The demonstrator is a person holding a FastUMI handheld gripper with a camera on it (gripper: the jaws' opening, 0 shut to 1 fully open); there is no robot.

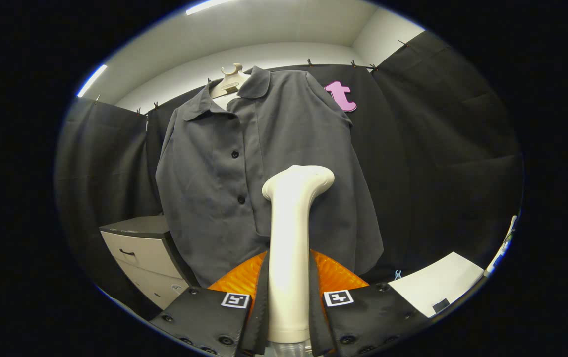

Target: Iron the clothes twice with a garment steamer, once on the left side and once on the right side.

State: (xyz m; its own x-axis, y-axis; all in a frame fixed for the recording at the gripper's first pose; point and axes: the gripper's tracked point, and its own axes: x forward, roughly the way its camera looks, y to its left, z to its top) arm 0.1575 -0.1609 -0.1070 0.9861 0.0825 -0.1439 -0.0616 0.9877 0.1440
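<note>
- The tool [289,302] is clenched on the garment steamer [291,238]: both fingers [204,317] press against the sides of its pale handle, which stands upright between them.
- The steamer's head [300,179] bends forward at the top and faces the clothes just beyond it. Whether it touches the cloth or hangs a little short of it, I cannot tell.
- The grey shirt [244,168] hangs on a pale hanger [230,79] in front of the booth's black cloth wall [437,148], buttoned down the front, collar up top.
- The head sits a little right of the button line, about mid-height on the shirt, over the panel on that side.
- Judging from this, a pass over one side is in hand or about to start. The cloth shows no plain sign of which side is done, so both strokes may still be left.
- Lower and to the left of the shirt stands a pale drawer cabinet [140,253]; to the right, a white surface [437,285].
</note>
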